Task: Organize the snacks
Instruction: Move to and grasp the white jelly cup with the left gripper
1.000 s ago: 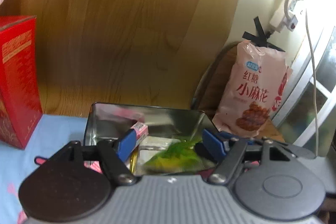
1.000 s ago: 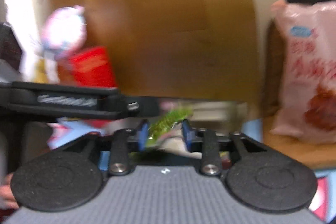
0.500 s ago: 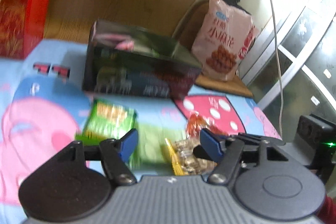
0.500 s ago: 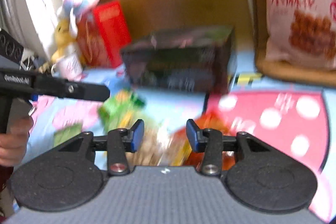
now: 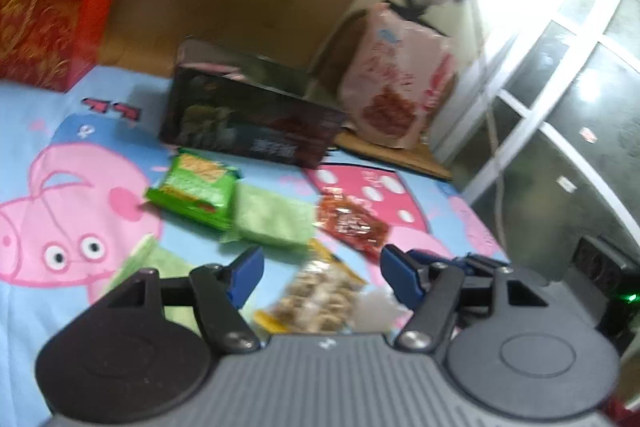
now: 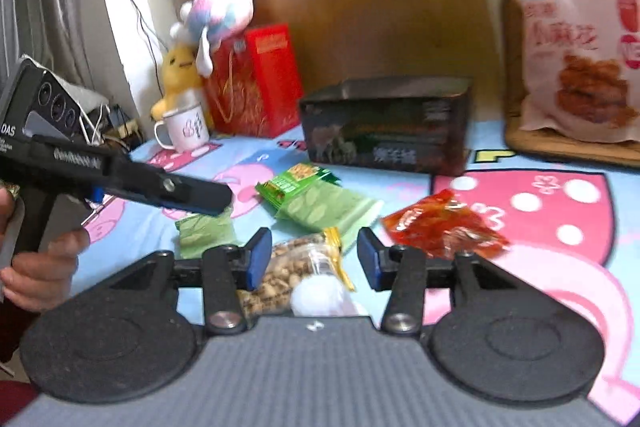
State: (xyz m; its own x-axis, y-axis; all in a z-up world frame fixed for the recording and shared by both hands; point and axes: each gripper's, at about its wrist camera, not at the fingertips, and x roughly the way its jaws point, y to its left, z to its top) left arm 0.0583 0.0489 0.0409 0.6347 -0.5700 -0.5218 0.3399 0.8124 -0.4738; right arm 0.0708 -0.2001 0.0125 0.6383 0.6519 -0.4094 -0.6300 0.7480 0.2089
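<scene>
A dark metal tin box [image 5: 248, 123] [image 6: 386, 125] stands open-topped on the cartoon bedsheet. In front of it lie a bright green snack pack [image 5: 194, 189] [image 6: 296, 185], pale green packets [image 5: 274, 221] [image 6: 326, 207], a red snack bag [image 5: 354, 223] [image 6: 444, 225] and a clear bag of nuts [image 5: 316, 297] [image 6: 296, 269]. My left gripper [image 5: 322, 275] is open and empty above the nut bag. My right gripper [image 6: 314, 257] is open and empty, its jaws either side of the nut bag's top. The left gripper's body [image 6: 132, 183] shows at the left of the right wrist view.
A red gift box [image 5: 52, 7] [image 6: 256, 83] stands back left with plush toys [image 6: 220, 11] and a white mug [image 6: 186, 129]. A large pink snack bag [image 5: 400, 83] [image 6: 576, 51] leans on a wooden board at the back right. A window [image 5: 560, 87] is on the right.
Both grippers have pulled back from over the tin to above the loose snacks on the sheet. The right gripper, earlier closed on a green pack, now stands open and empty.
</scene>
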